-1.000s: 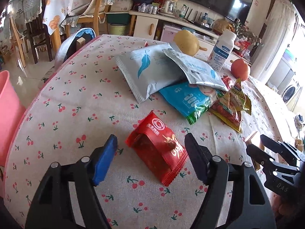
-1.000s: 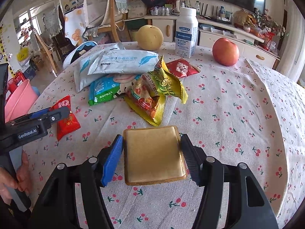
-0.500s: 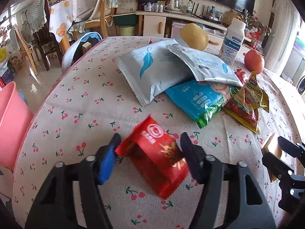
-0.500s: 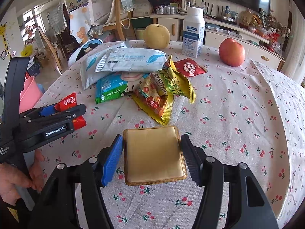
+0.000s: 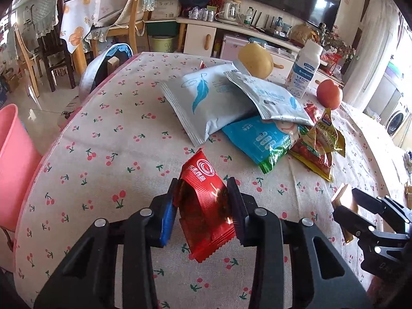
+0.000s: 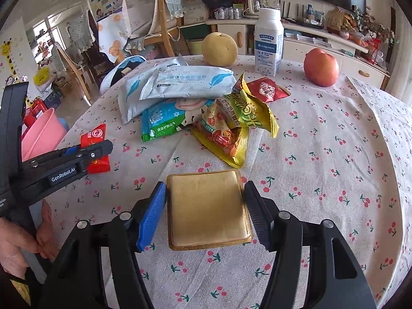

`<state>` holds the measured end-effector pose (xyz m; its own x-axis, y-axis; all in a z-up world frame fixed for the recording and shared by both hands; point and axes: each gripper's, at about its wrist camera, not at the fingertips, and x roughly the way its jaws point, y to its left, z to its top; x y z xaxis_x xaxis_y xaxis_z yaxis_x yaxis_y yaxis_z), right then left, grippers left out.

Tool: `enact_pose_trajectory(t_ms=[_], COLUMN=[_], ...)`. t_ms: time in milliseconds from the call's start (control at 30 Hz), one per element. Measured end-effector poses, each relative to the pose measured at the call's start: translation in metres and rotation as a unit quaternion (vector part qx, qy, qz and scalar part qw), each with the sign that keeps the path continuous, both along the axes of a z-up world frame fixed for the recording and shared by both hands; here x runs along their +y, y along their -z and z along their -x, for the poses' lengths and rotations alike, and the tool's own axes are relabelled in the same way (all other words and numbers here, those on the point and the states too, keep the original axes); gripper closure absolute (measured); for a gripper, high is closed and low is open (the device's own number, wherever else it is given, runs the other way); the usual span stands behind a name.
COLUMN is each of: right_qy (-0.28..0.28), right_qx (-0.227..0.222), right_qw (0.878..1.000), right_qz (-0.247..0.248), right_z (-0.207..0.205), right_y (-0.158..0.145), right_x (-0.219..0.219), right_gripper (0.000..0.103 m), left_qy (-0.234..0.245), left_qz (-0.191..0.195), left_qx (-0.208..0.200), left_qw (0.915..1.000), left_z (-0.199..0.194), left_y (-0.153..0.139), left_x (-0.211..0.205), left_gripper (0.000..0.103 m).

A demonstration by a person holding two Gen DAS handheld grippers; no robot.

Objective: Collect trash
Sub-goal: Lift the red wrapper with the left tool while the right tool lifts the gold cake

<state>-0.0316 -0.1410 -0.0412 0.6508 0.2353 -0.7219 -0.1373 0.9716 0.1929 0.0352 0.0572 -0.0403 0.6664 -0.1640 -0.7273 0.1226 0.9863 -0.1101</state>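
Left gripper [image 5: 202, 207] closing now on the red snack wrapper [image 5: 203, 200], with the wrapper between the two pads and already bulging upward from the squeeze. Near the table edge on the side of the pink bin [image 5: 15, 159], with the tail of the wrapper apparently touching the cherry tablecloth [image 5: 103, 134].

Right gripper [image 6: 204, 203] holding the flat golden packet [image 6: 207, 206] by its two side edges, jaws at medium width, packet lifted a little above the cloth.

To do this step well:
- Finish the closing slowly; a thin foil wrapper slips and crumples easily, so better to press on the thicker, filled part, not only on the loose crimped rim.
- Check that both pads really press the wrapper before lifting; probably a firm pinch is enough, no need for the hardest squeeze.
- Lift straight up first, then carry toward the pink bin, which is likely the place for trash.
- Keep the right gripper steady meanwhile, so the golden packet does not tilt out.

Still to collect on the table: the pale blue pouches [image 5: 206, 103], the blue-green pack [image 6: 164, 123], the yellow snack bags [image 6: 231, 128] and one small red packet [image 6: 266, 90]. The pear [image 6: 219, 49], the apple [image 6: 320, 67] and the white bottle [image 6: 267, 43] probably not trash; better to leave them.
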Motion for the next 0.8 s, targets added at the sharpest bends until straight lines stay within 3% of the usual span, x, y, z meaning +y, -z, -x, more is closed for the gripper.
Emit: enact_pose_trajectory(t_ms=[400, 800], right_qy=[-0.015, -0.056], right_qx=[-0.01, -0.038], right_qw=[0.998, 0.994], right_qz=[-0.055, -0.088], right_z=[0.002, -0.007], right_y=[-0.013, -0.046], right_x=[0.03, 0.1], right_gripper=[0.04, 0.04], left_qy=[-0.043, -0.106], left_qz=[0.037, 0.087], left_qx=[-0.046, -0.068], left_qw=[0.9973, 0.9882], left_z=[0.009, 0.007], left_y=[-0.042, -0.064], left_x=[0.063, 0.142], left_gripper=[0.064, 0.064])
